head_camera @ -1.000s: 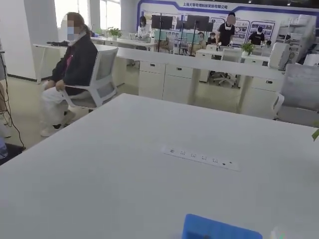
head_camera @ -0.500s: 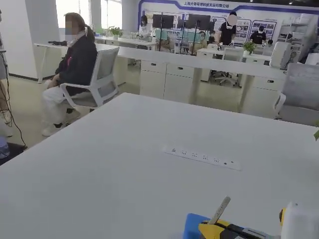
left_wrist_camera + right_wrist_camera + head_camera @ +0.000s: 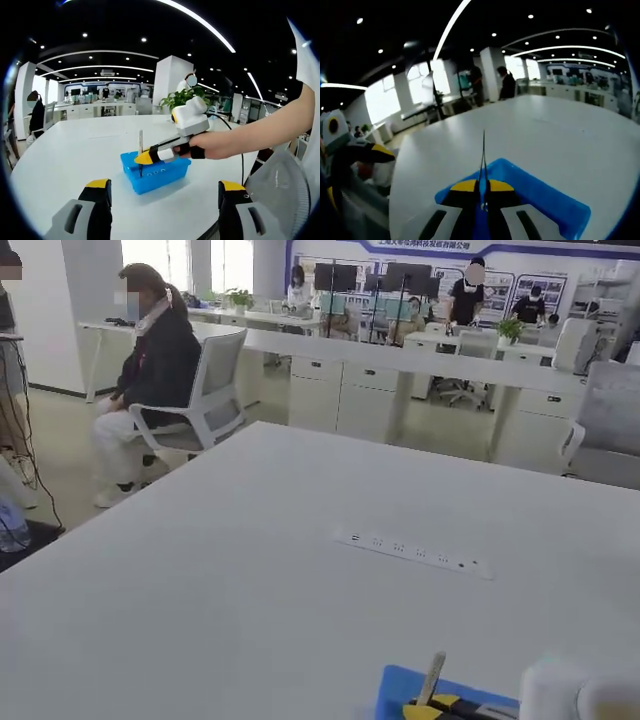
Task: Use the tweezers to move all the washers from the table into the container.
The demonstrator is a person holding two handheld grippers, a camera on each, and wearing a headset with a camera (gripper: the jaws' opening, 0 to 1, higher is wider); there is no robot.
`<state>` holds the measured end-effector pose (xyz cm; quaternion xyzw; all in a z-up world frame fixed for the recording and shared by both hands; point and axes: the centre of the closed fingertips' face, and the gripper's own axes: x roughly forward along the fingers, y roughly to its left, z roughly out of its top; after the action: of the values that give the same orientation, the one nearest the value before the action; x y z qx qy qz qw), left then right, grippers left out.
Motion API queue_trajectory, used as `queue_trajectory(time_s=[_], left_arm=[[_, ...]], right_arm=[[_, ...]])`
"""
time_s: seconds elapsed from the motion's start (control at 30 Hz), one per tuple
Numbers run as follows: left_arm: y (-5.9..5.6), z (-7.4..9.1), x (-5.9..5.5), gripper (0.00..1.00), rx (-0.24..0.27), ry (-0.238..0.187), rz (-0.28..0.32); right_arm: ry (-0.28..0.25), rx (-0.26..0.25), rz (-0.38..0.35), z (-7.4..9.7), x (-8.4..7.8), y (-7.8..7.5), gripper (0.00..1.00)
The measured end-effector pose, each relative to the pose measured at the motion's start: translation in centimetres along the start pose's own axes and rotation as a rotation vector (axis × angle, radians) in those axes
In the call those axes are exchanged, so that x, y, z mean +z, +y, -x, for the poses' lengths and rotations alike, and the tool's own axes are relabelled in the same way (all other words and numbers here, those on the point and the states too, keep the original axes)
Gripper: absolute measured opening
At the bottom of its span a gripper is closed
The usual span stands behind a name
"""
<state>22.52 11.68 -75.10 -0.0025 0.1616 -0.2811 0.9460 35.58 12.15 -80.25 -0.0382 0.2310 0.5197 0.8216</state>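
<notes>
A wide white counter [image 3: 250,570] is seen in the foreground of the head view, with a white power strip [image 3: 413,552] set flat into its surface. Beyond it, long rows of white desks [image 3: 420,365] with drawer units are ranged across an open office. At the left, a person in a dark jacket [image 3: 155,365] is seated on a white mesh office chair [image 3: 210,390] above a pale beige floor [image 3: 60,440]. Bright windows [image 3: 165,255] are set in the far wall, and a blue-and-white display board [image 3: 420,255] is mounted beside them. A potted plant [image 3: 510,330] is placed on a far desk. In the left gripper view, a dark ceiling [image 3: 125,25] is lit by recessed spotlights and curved light strips [image 3: 200,22], and a white square column [image 3: 170,75] is seen.
</notes>
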Motion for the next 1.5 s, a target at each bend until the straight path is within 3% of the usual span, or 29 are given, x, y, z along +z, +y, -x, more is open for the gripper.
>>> queue_trajectory(time_s=[0.13,0.4,0.6,0.67,0.73,0.77,0.87,0.97,1.1,1.2,1.3,1.43,1.5], left_arm=[[-0.1,-0.1,0.0,0.89,-0.004,-0.001,0.004],[-0.3,-0.1,-0.5,0.85,-0.033,0.017,0.027],[-0.3,-0.1,-0.8,0.83,-0.031,0.036,0.018],[-0.2,0.0,-1.3,0.79,-0.032,0.064,0.005],[0.1,0.2,-2.2,0.74,-0.037,0.12,-0.036],[0.1,0.3,-2.4,0.71,-0.043,0.127,-0.038],[-0.1,0.6,-2.4,0.61,-0.079,0.119,0.041],[-0.1,1.0,-1.4,0.48,-0.13,0.088,0.145],[0.7,1.6,0.2,0.36,-0.142,0.085,0.079],[0.7,1.8,1.5,0.28,-0.183,0.086,0.065],[0.3,2.2,3.0,0.16,-0.252,0.076,0.072],[0.1,2.5,5.4,0.19,-0.317,0.053,0.075],[-0.6,2.7,6.3,0.17,-0.372,0.058,0.049]], right_arm=[[0.011,-0.003,0.052,-0.2,-0.2,-0.2,0.04],[0.038,0.002,0.093,-0.5,-0.9,-0.3,0.04],[0.03,0.008,0.117,-0.3,-0.8,-0.1,0.04],[0.031,0.002,0.126,-0.2,-0.8,-0.2,0.05],[-0.001,-0.011,0.144,0.2,0.2,-0.2,0.05],[-0.035,-0.013,0.146,0.5,1.3,-0.1,0.05],[-0.094,-0.019,0.175,1.7,3.6,0.0,0.04],[-0.122,-0.014,0.186,3.2,4.8,0.6,0.04],[-0.143,0.019,0.19,5.1,5.2,2.1,0.04],[-0.131,0.061,0.195,6.4,4.7,3.5,0.04],[-0.1,0.135,0.205,7.9,3.6,5.6,0.04],[-0.03,0.223,0.266,9.4,1.8,7.6,0.04],[0.011,0.286,0.292,10.1,0.9,8.8,0.04]])
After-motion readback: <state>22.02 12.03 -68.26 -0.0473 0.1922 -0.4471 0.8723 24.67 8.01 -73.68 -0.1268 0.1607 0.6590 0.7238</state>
